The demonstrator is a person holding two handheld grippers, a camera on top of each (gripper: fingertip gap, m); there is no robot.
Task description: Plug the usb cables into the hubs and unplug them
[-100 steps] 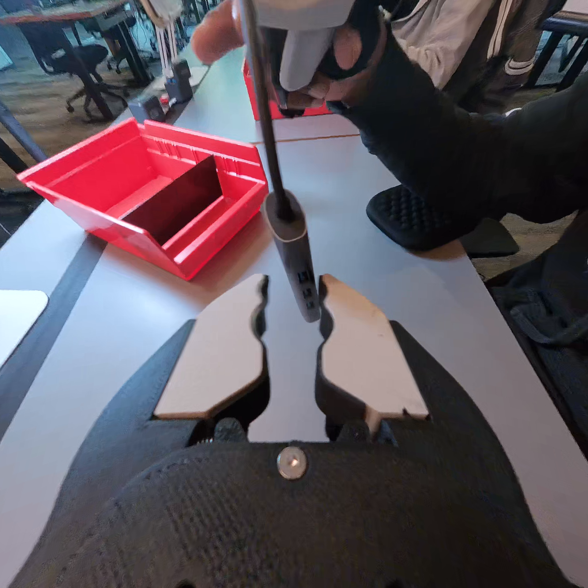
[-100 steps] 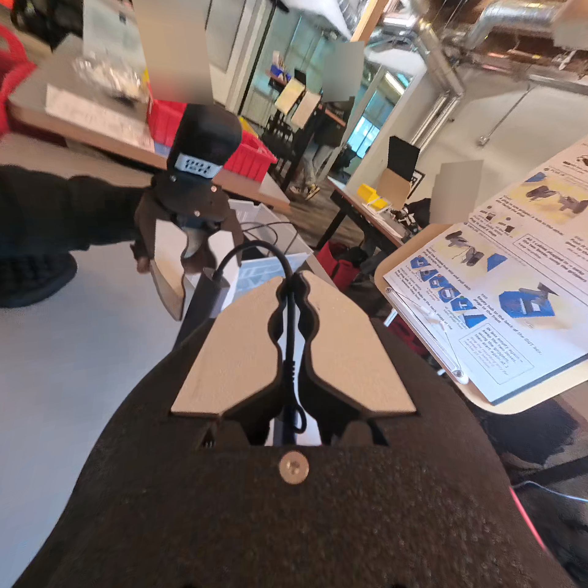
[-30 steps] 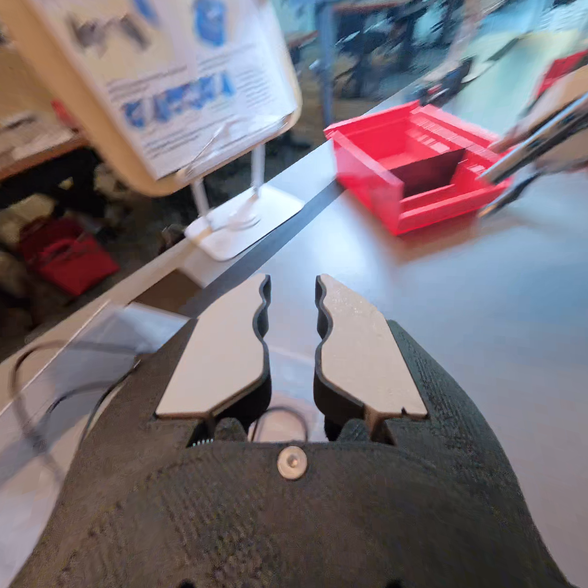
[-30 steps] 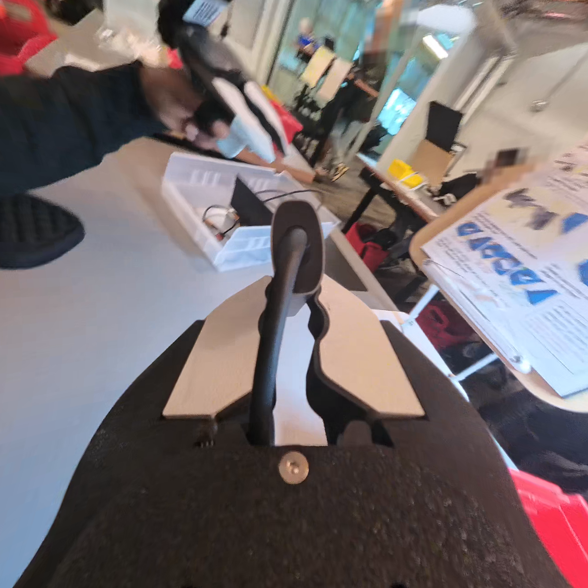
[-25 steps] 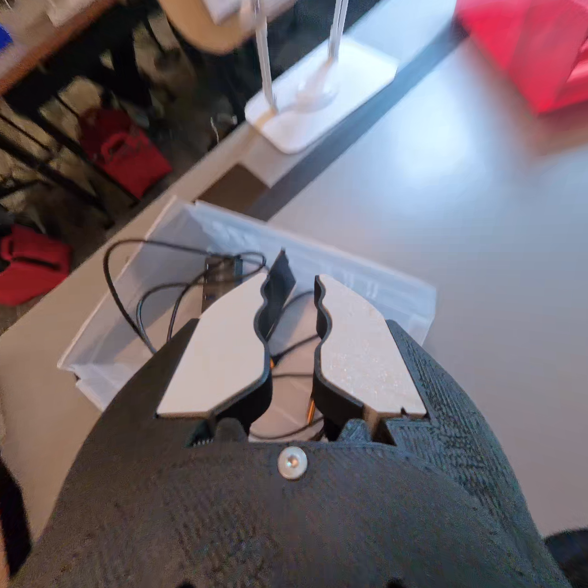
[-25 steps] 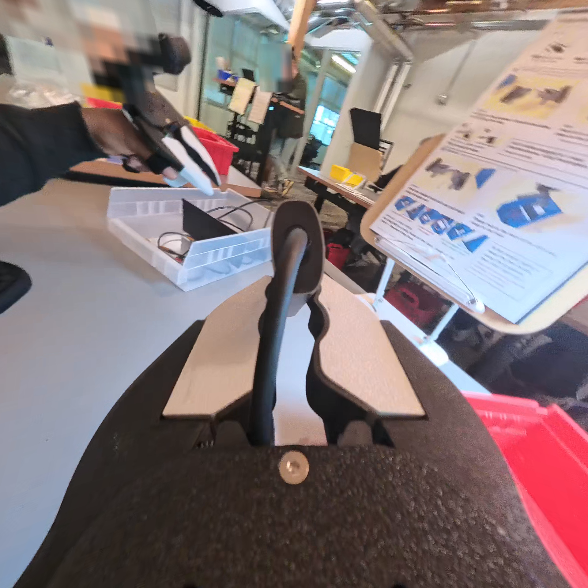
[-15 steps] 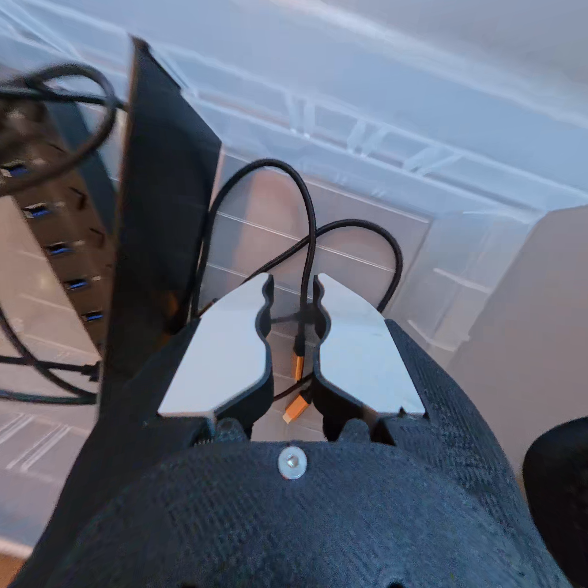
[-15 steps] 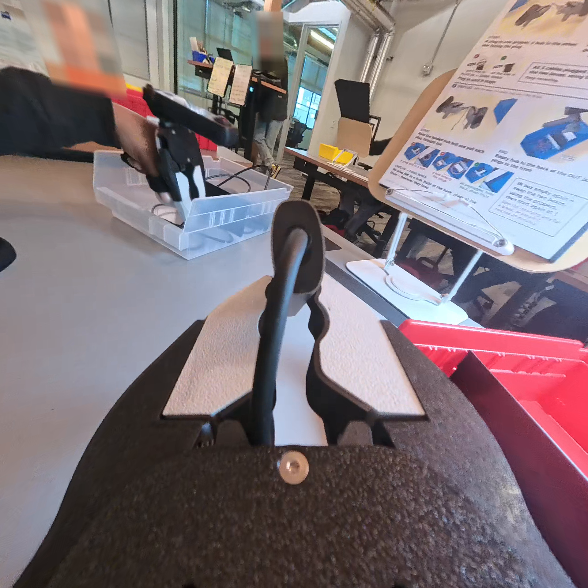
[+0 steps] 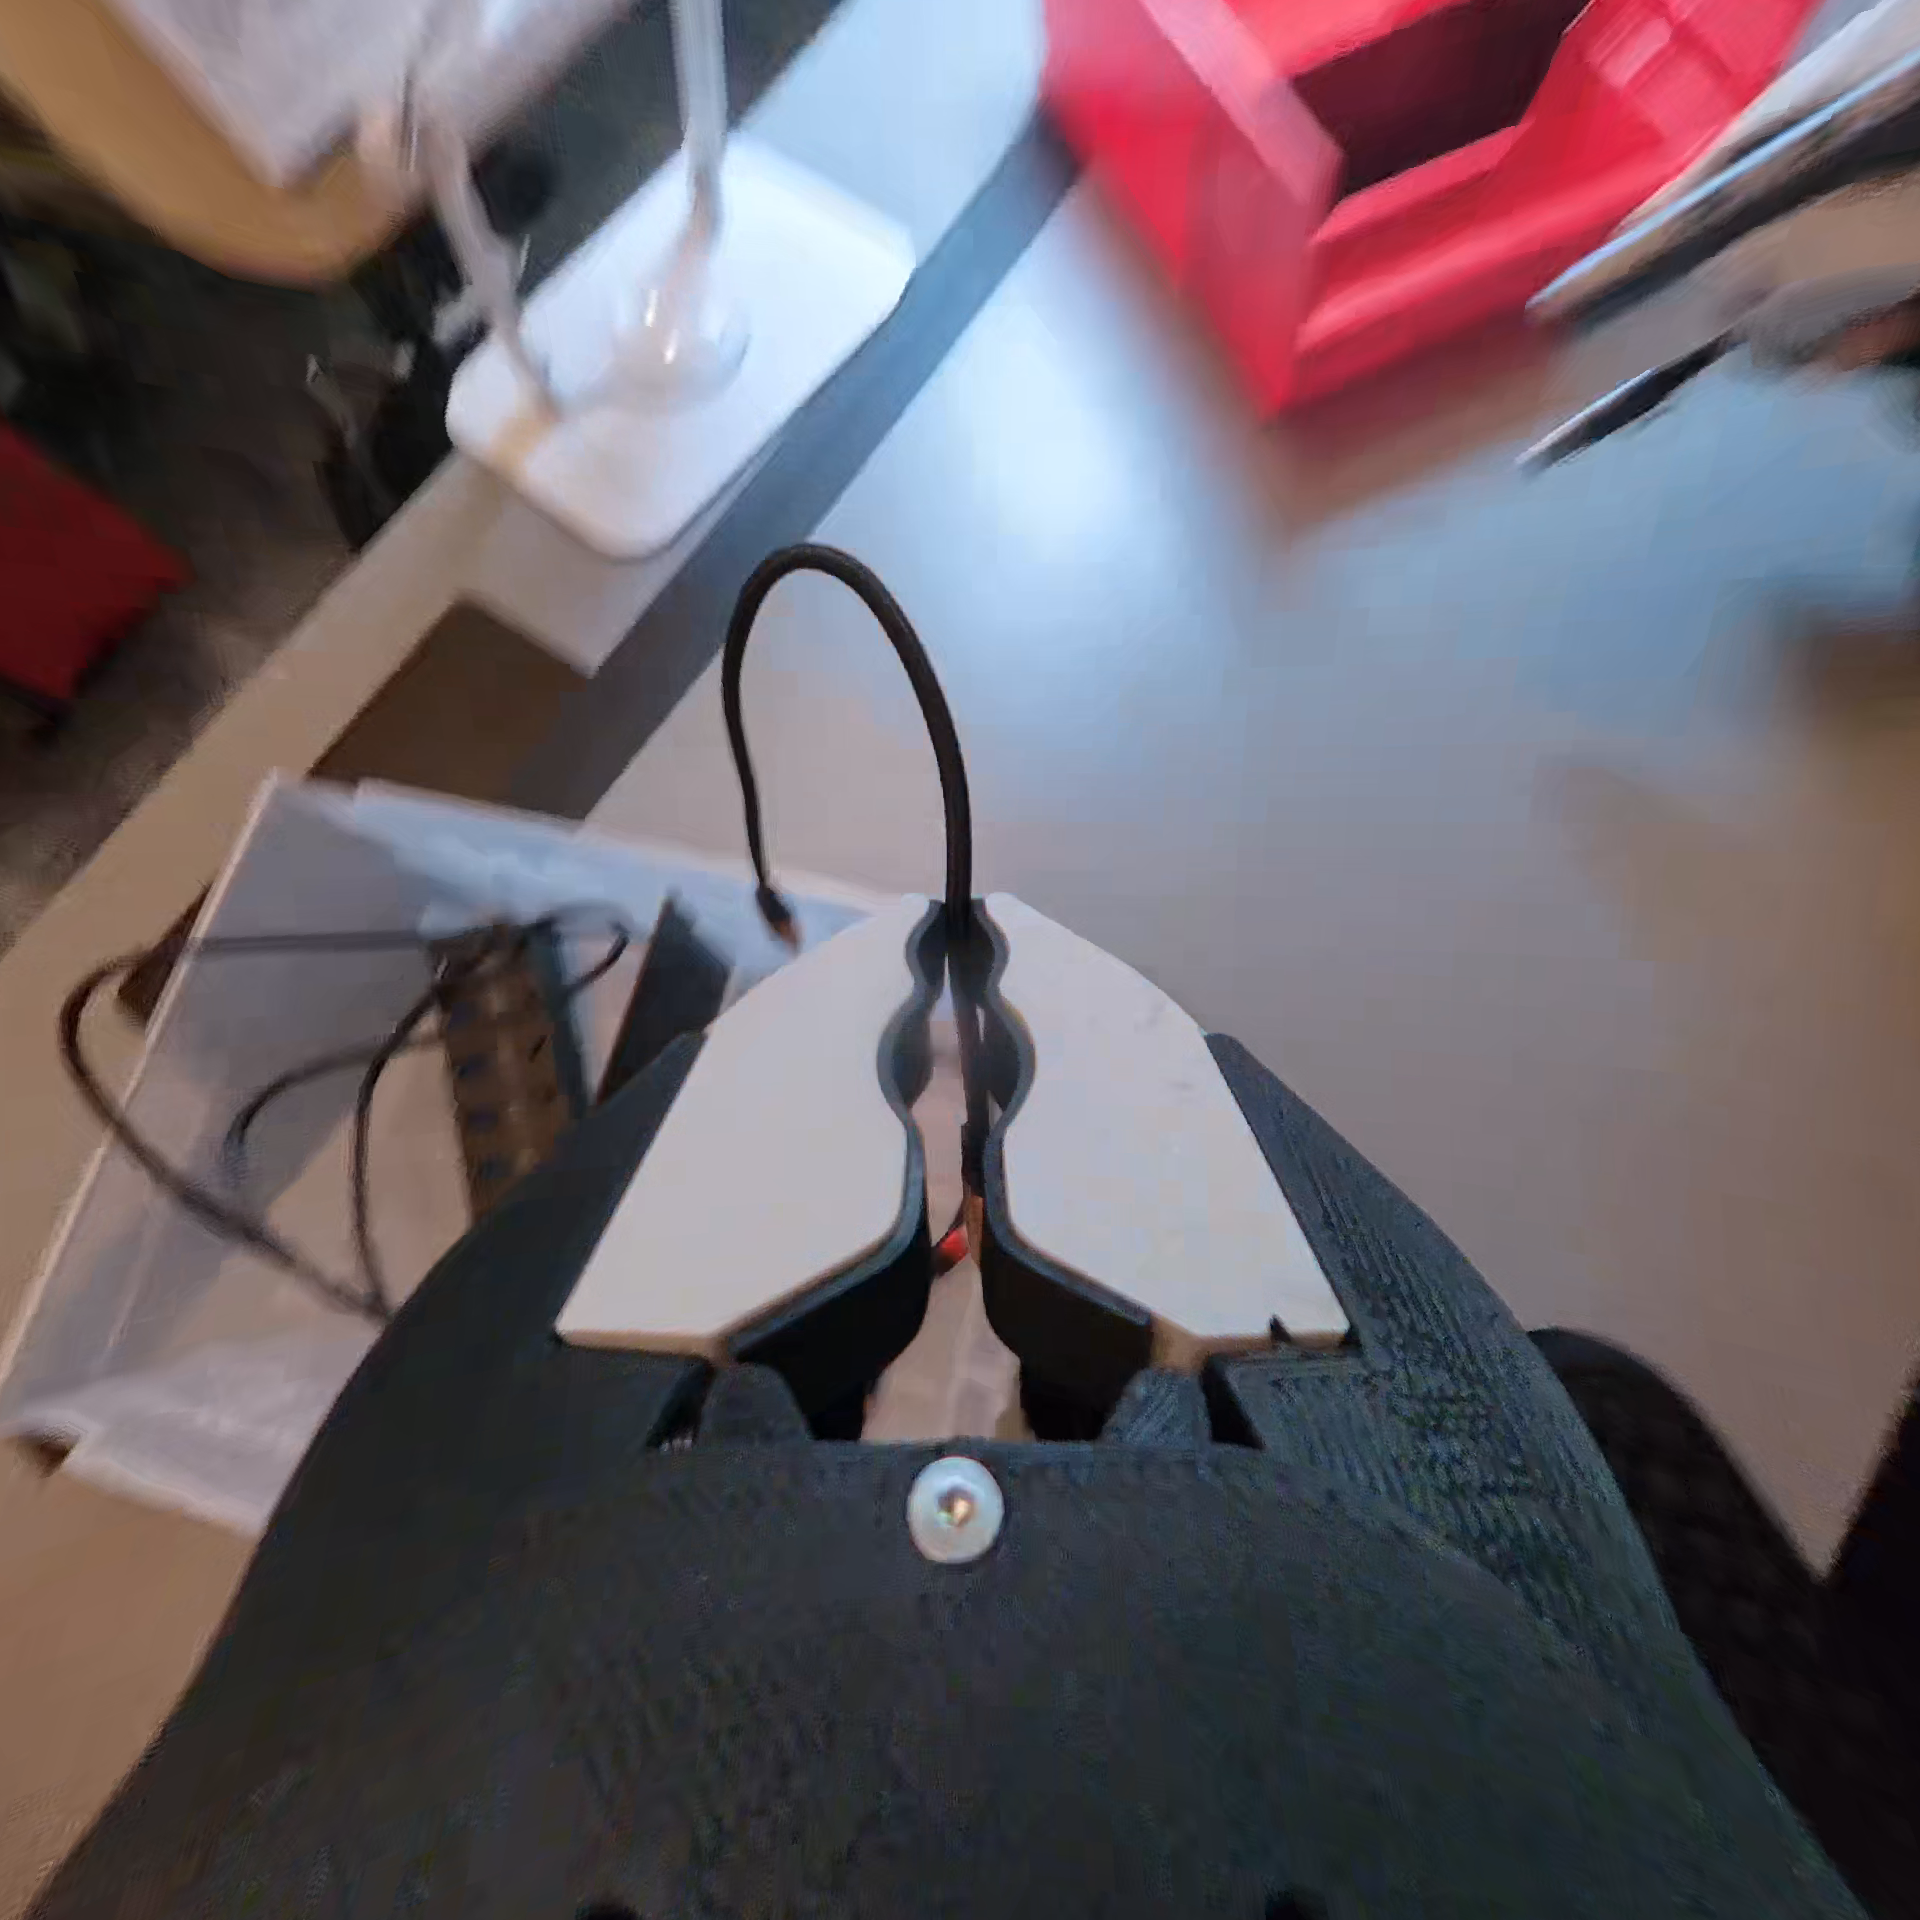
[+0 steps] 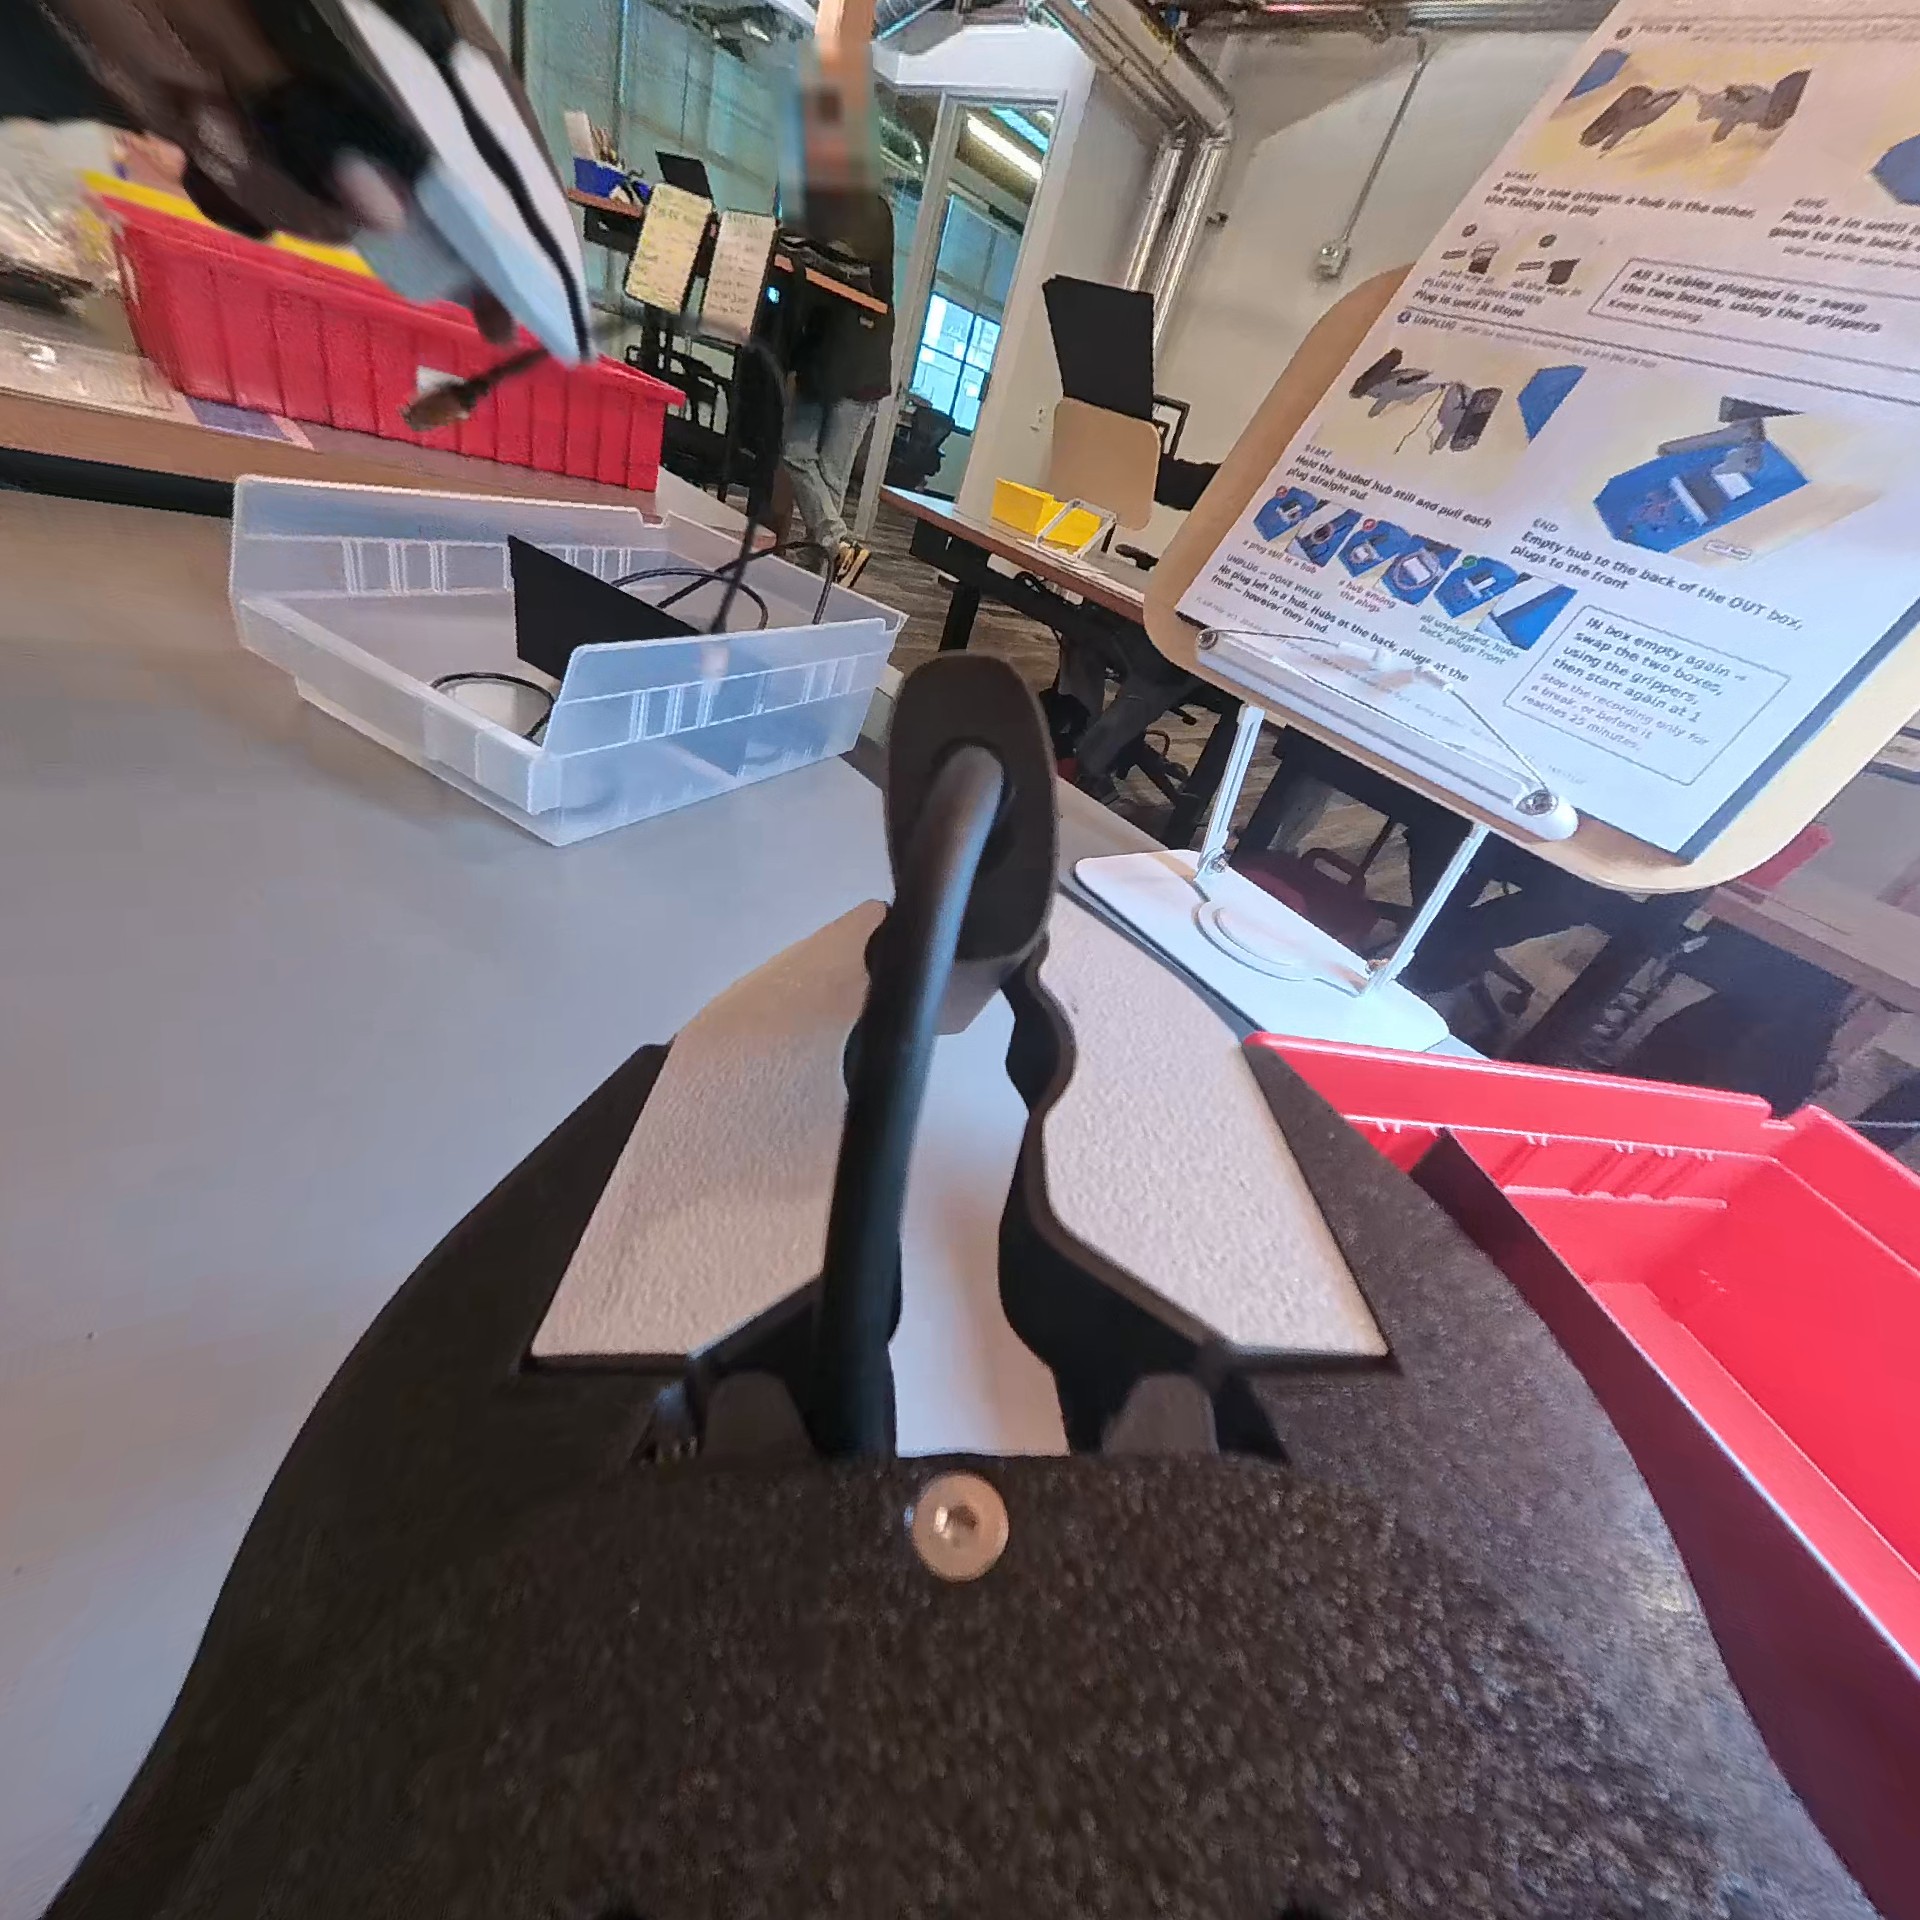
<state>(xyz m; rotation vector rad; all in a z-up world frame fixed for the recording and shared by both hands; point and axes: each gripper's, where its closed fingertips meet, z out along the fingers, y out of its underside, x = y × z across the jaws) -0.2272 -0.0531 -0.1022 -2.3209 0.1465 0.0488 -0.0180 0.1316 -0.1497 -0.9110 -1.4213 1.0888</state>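
My left gripper [image 9: 956,920] is shut on a black USB cable [image 9: 831,623], which arcs up out of the jaws, its free plug hanging over the clear bin [image 9: 187,1195]. A hub [image 9: 499,1070] and other cables lie in that bin. My right gripper [image 10: 951,940] is shut on a dark grey USB hub [image 10: 971,790], held above the table, its own thick cable [image 10: 883,1143] running back between the fingers. In the right wrist view the left gripper [image 10: 468,177] is raised at top left, with the cable's plug [image 10: 447,400] dangling below it.
A red bin [image 10: 1662,1299] with a black divider sits at the right, also in the left wrist view [image 9: 1403,156]. The clear bin [image 10: 561,665] stands on the grey table [image 10: 260,987]. An instruction board [image 10: 1610,416] stands on a white base [image 10: 1247,935] behind.
My left gripper went down into the clear bin, closed on a black cable and lifted it out. My right gripper kept the hub and swung right until the red bin came into view.
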